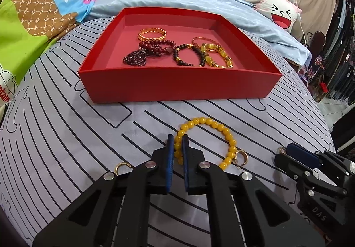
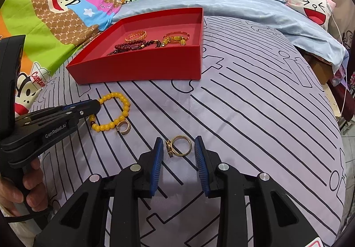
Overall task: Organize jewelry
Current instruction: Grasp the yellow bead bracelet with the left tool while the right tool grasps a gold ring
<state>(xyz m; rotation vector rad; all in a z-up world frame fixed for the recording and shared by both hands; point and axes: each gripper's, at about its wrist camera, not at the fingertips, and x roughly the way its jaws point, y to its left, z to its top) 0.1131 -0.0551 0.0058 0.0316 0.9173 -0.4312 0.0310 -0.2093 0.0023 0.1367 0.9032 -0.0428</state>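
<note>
Figure: both tools working over the striped bedsheet [image 2: 255, 113], with the red tray [image 1: 177, 87] lying beyond them. My left tool [image 1: 178, 139] had pinched shut on the near-left arc of the yellow bead bracelet [image 1: 213, 123], the blue pads gripping a bead or two while the rest of the loop lay flat on the sheet, just short of the tray's front wall. A gold ring [image 2: 124, 127] lay touching the bracelet's near end. My right tool [image 2: 178, 143] stood partly open, its pads straddling a second gold ring [image 2: 182, 145] without visibly pressing on it. The tray already held several bracelets, among them a gold bangle [image 1: 152, 33] and a dark bead bracelet [image 1: 190, 55]. To do this step well, I judged that the bracelet should be lifted straight and slowly, so the hanging loop would not drag the neighbouring ring, then carried clear over the tray wall before release.
</note>
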